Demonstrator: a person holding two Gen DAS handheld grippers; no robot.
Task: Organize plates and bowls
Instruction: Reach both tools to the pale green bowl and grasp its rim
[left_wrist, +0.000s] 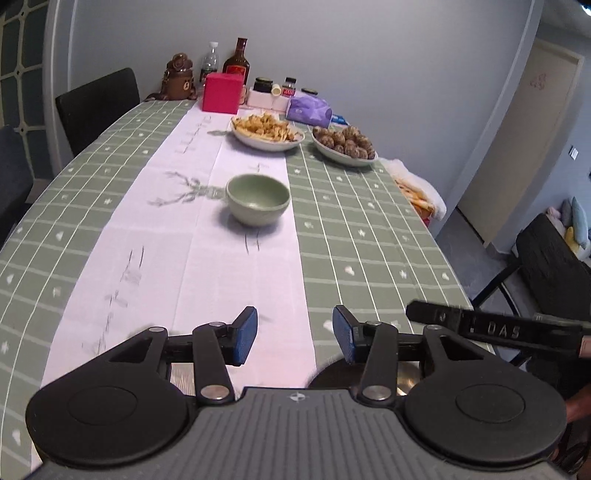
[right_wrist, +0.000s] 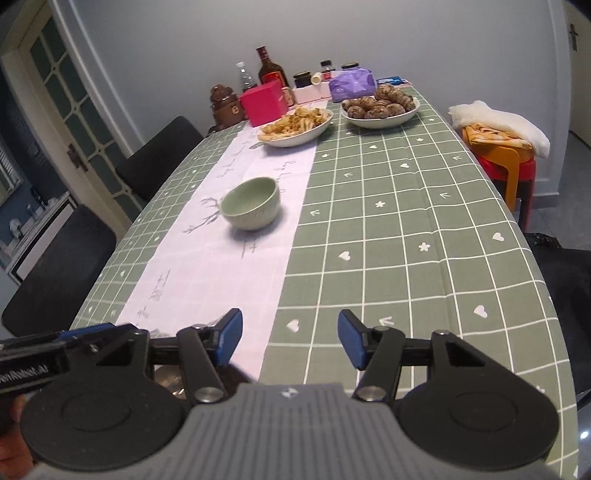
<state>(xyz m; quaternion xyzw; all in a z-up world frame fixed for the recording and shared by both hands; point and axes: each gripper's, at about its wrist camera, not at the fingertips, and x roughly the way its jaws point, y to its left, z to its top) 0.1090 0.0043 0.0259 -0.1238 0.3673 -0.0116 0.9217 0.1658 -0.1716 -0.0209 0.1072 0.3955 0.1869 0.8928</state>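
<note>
An empty green bowl (left_wrist: 258, 198) stands on the white runner in the middle of the table; it also shows in the right wrist view (right_wrist: 251, 208). Farther back sit a white plate of fries (left_wrist: 266, 129) (right_wrist: 295, 126) and a white plate of brown balls (left_wrist: 343, 144) (right_wrist: 380, 106). My left gripper (left_wrist: 294, 339) is open and empty, low over the table's near end. My right gripper (right_wrist: 290, 342) is open and empty beside it, over the runner's edge. Both are well short of the bowl.
The table has a green checked cloth (right_wrist: 406, 229). At the far end stand a pink box (left_wrist: 222, 92), bottles (left_wrist: 236, 61), jars, a purple tissue pack (left_wrist: 309, 110) and a bear flask (left_wrist: 179, 79). Black chairs (left_wrist: 98, 107) line the left side. A stool with cloths (right_wrist: 498, 144) stands at the right.
</note>
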